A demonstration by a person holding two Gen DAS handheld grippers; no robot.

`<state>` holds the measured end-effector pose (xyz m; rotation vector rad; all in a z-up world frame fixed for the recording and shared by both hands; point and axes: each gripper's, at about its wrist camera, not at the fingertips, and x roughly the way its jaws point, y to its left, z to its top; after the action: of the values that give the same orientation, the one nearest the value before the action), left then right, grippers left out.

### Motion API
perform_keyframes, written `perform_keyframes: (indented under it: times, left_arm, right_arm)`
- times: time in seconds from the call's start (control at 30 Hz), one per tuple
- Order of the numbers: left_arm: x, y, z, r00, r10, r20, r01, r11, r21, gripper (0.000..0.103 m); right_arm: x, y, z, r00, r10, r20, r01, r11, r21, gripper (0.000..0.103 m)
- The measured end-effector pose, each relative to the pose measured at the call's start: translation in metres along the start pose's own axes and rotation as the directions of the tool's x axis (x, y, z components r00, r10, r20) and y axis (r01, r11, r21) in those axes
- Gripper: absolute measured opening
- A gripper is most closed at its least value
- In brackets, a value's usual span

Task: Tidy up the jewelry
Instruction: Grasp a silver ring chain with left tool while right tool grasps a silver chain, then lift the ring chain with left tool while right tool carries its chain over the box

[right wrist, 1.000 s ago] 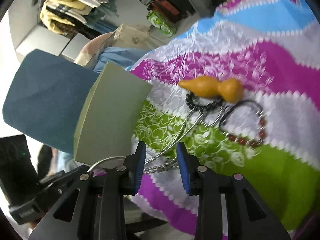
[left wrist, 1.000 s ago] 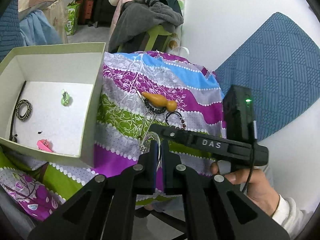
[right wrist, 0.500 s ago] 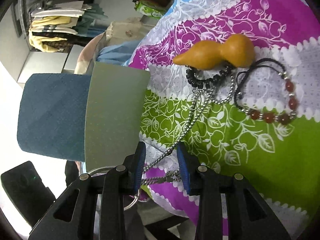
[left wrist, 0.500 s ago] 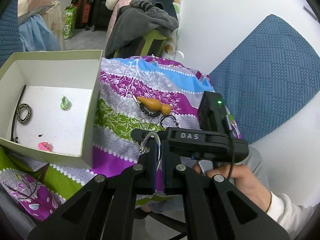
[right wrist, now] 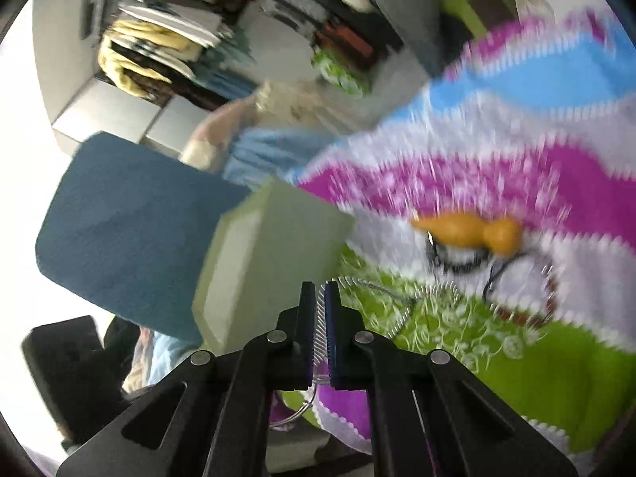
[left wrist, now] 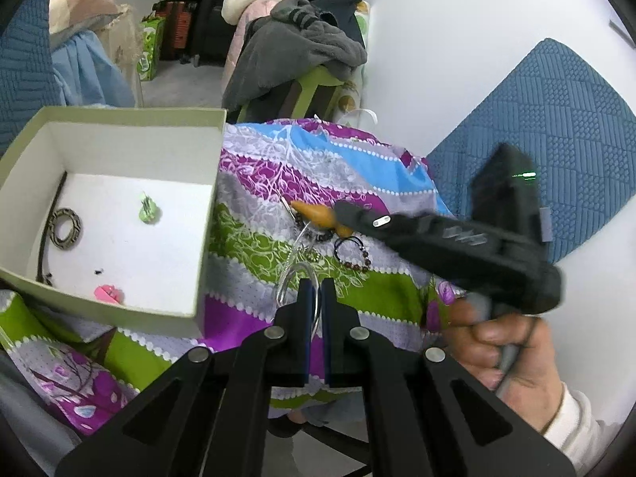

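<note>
My left gripper [left wrist: 317, 284] is shut on a silver ring [left wrist: 290, 280] joined to a silver chain that lies on the bright patterned cloth [left wrist: 258, 246]. My right gripper [right wrist: 320, 290] is shut on the silver chain [right wrist: 381, 288], which trails right over the cloth [right wrist: 516, 357]. An orange gourd pendant [left wrist: 318, 216] on a dark bead string and a red bead bracelet [left wrist: 353, 258] lie beyond; the gourd also shows in the blurred right wrist view [right wrist: 469, 230]. An open pale green box [left wrist: 202, 222] at the left holds a dark ring, a green charm and a pink piece.
A blue quilted cushion [left wrist: 556, 151] leans on the white wall at the right. A chair piled with clothes [left wrist: 294, 51] stands behind the cloth. The box wall [right wrist: 270, 262] is close on the left of my right gripper. The right hand [left wrist: 501, 346] is beside my left gripper.
My right gripper has shut on the chain and swung, its view now blurred. My left gripper keeps its hold on the ring.
</note>
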<state>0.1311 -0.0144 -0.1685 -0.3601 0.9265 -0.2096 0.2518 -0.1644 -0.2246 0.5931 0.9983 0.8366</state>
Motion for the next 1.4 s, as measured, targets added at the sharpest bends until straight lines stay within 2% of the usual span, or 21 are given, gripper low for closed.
perform_keyframes:
  times: [0.17,0.27,0.33,0.4,0.47,0.53,0.6,0.7,0.77,0.83,1.0,1.2,1.27,1.3,1.33,1.4]
  left_arm:
    - [-0.006,-0.002,0.008,1.0,-0.011,0.018,0.01,1.0,0.01,0.004]
    - [-0.009,-0.002,0.01,1.0,-0.02,0.021,0.02,1.0,0.009,0.004]
    - [-0.011,-0.002,0.012,0.999,-0.033,0.023,0.033,0.999,0.0,0.004]
    - [-0.016,-0.003,0.016,0.999,-0.043,0.026,0.043,0.999,-0.006,0.004]
    - [-0.024,-0.005,0.023,0.998,-0.056,0.041,0.056,0.998,0.003,0.004]
    - [-0.03,-0.009,0.03,0.996,-0.062,0.056,0.062,0.998,0.019,0.004]
    - [-0.036,-0.01,0.037,0.996,-0.068,0.063,0.067,0.997,0.024,0.004]
    - [-0.043,-0.012,0.044,0.995,-0.069,0.072,0.066,0.997,0.033,0.004]
    - [-0.046,-0.013,0.046,0.995,-0.065,0.074,0.062,0.997,0.038,0.004]
    - [-0.048,-0.016,0.05,0.995,-0.069,0.076,0.066,0.997,0.037,0.004]
    - [-0.055,-0.021,0.053,0.994,-0.072,0.083,0.068,0.997,0.043,0.004]
    - [-0.064,-0.028,0.056,0.992,-0.079,0.094,0.073,0.995,0.062,0.004]
    - [-0.066,-0.03,0.057,0.992,-0.079,0.097,0.073,0.995,0.066,0.004]
    - [-0.068,-0.03,0.058,0.992,-0.08,0.098,0.074,0.995,0.066,0.004]
    - [-0.069,-0.03,0.058,0.992,-0.081,0.101,0.074,0.995,0.066,0.004]
    - [-0.071,-0.03,0.058,0.991,-0.082,0.103,0.075,0.995,0.067,0.004]
  right_arm:
    - [-0.03,0.019,0.009,0.995,-0.032,0.096,0.038,0.997,-0.061,0.003]
    - [-0.017,0.012,0.009,0.992,-0.113,0.049,0.115,0.992,-0.045,0.005]
    - [-0.005,0.01,0.001,0.98,-0.199,0.003,0.199,0.975,-0.096,0.008]
    - [0.006,0.009,-0.011,0.972,-0.234,-0.035,0.226,0.962,-0.153,0.009]
    - [0.012,0.008,-0.021,0.966,-0.251,-0.067,0.234,0.953,-0.194,0.016]
    - [0.015,0.01,-0.029,0.963,-0.26,-0.077,0.235,0.942,-0.241,0.034]
    - [0.021,0.01,-0.032,0.958,-0.271,-0.092,0.24,0.936,-0.259,0.037]
    - [0.022,-0.004,-0.034,0.97,-0.211,-0.118,0.191,0.969,-0.156,0.043]
    - [0.02,-0.007,-0.037,0.972,-0.203,-0.121,0.184,0.972,-0.146,0.043]
    - [0.023,-0.002,-0.038,0.965,-0.233,-0.121,0.206,0.957,-0.203,0.047]
    - [0.038,0.019,-0.05,0.963,-0.227,-0.145,0.167,0.926,-0.339,0.052]
    - [0.046,0.039,-0.055,0.971,-0.233,-0.051,0.187,0.875,-0.447,0.051]
    - [0.051,0.038,-0.052,0.972,-0.232,-0.032,0.193,0.873,-0.448,0.046]
    - [0.052,0.038,-0.051,0.972,-0.231,-0.032,0.193,0.875,-0.445,0.036]
    - [0.055,0.036,-0.05,0.972,-0.234,-0.034,0.195,0.876,-0.442,0.02]
    - [0.056,0.036,-0.048,0.974,-0.224,-0.023,0.193,0.881,-0.432,0.008]
